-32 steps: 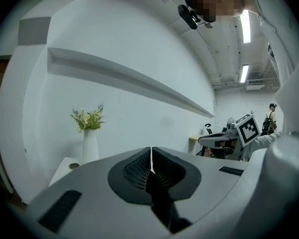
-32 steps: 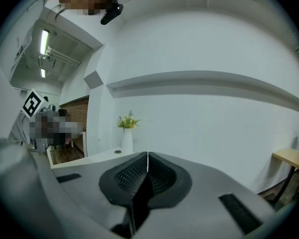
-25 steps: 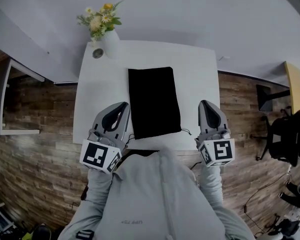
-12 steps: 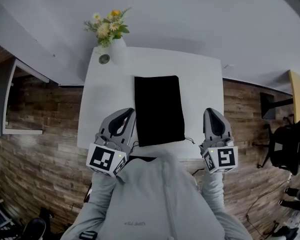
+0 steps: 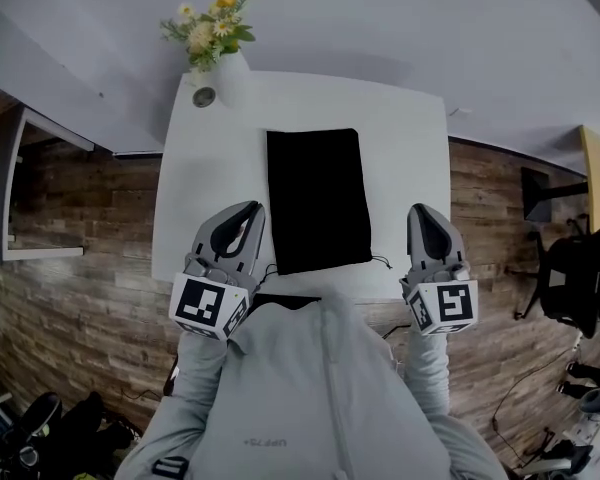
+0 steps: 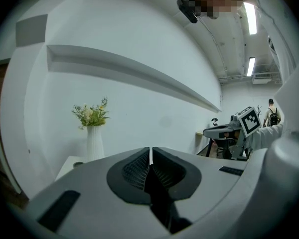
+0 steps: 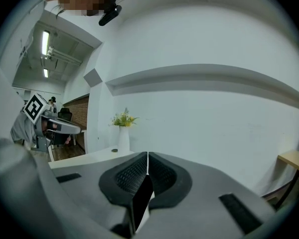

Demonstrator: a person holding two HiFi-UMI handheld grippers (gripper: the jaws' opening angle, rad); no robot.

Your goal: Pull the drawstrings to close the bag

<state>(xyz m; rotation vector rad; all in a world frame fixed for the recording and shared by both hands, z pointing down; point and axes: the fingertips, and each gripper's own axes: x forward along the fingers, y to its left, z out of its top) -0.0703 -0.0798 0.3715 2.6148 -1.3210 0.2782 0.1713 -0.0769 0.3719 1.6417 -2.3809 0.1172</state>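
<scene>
White tabletop [image 5: 410, 138] against a white wall fills my head view, with wood floor on either side. At its eleven o'clock corner I see a vase of flowers [image 5: 230, 76]. My left gripper [image 5: 252, 211] sits at the bag's eight o'clock, just beside it, jaws pressed together on nothing. The black bag [image 5: 315, 198] lies flat mid-table, a thin drawstring [image 5: 382, 262] trailing from its near right corner. At four o'clock my right gripper [image 5: 422, 211] hangs apart from it, jaws together, empty.
</scene>
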